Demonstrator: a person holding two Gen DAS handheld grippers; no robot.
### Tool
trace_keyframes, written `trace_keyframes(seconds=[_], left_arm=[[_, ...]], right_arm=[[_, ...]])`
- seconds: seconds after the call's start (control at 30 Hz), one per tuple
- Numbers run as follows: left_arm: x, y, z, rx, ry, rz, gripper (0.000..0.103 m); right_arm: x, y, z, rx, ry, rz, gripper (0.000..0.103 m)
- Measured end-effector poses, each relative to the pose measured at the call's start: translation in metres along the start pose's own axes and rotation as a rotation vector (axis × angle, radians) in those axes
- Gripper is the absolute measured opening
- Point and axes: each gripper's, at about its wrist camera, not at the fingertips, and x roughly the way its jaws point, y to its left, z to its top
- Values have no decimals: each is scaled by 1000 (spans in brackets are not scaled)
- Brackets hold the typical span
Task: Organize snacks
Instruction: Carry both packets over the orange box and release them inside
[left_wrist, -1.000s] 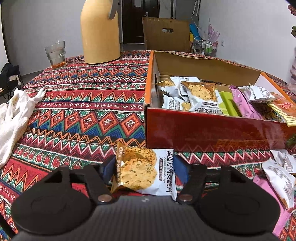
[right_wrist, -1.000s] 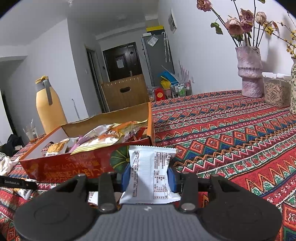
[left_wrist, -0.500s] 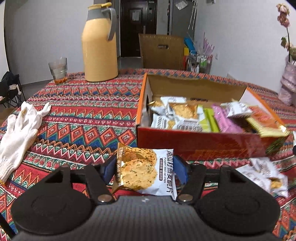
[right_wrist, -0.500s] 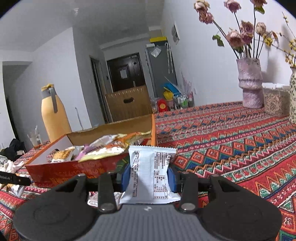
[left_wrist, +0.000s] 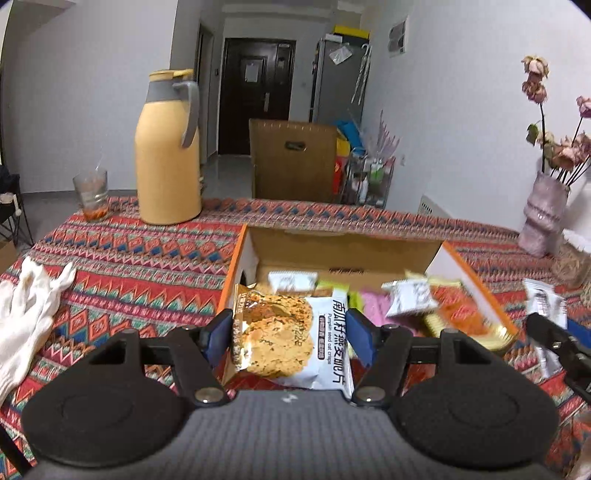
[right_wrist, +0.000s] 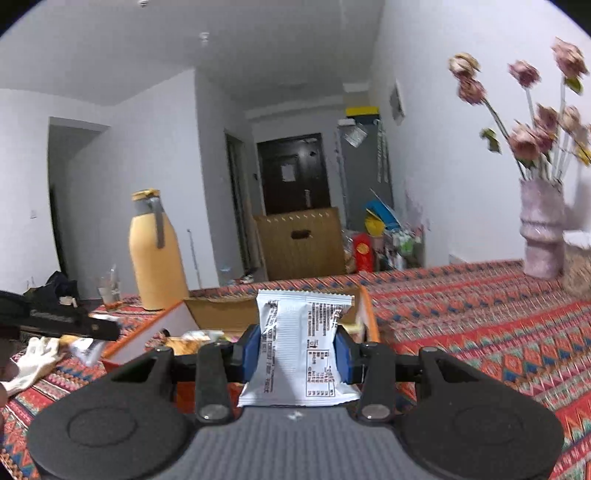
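My left gripper (left_wrist: 288, 341) is shut on an oat crisp packet (left_wrist: 291, 339) and holds it above the near left part of the open orange snack box (left_wrist: 236, 266). Several snack packets (left_wrist: 406, 301) lie in the box. My right gripper (right_wrist: 295, 349) is shut on a white snack packet (right_wrist: 301, 347), lifted above the box (right_wrist: 369, 321) near its right end. The right gripper also shows at the right edge of the left wrist view (left_wrist: 554, 339).
A yellow thermos jug (left_wrist: 168, 151) and a glass (left_wrist: 90, 194) stand at the far left of the patterned tablecloth (left_wrist: 147, 258). White gloves (left_wrist: 26, 314) lie at the left. A pink vase with dried flowers (left_wrist: 543, 218) stands at the far right. A cardboard box (left_wrist: 291, 160) is behind the table.
Both grippers have risen with their packets and moved forward over the box. The box now sits lower in both views.
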Motion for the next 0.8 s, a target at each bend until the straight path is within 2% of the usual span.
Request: trace_keyframes(seconds=[0.2, 0.4, 0.6, 0.8], left_arm=[[10, -9, 19, -17, -29, -1, 66], [31, -11, 32, -42, -46, 20, 66], [54, -12, 25, -46, -57, 21, 66], [71, -8, 15, -38, -43, 27, 66]], right_arm=[[29, 16, 20, -20, 11, 24, 41], [64, 21, 28, -21, 32, 7, 41], [85, 16, 10, -2, 20, -39, 41], [97, 15, -2, -20, 68, -24, 41]])
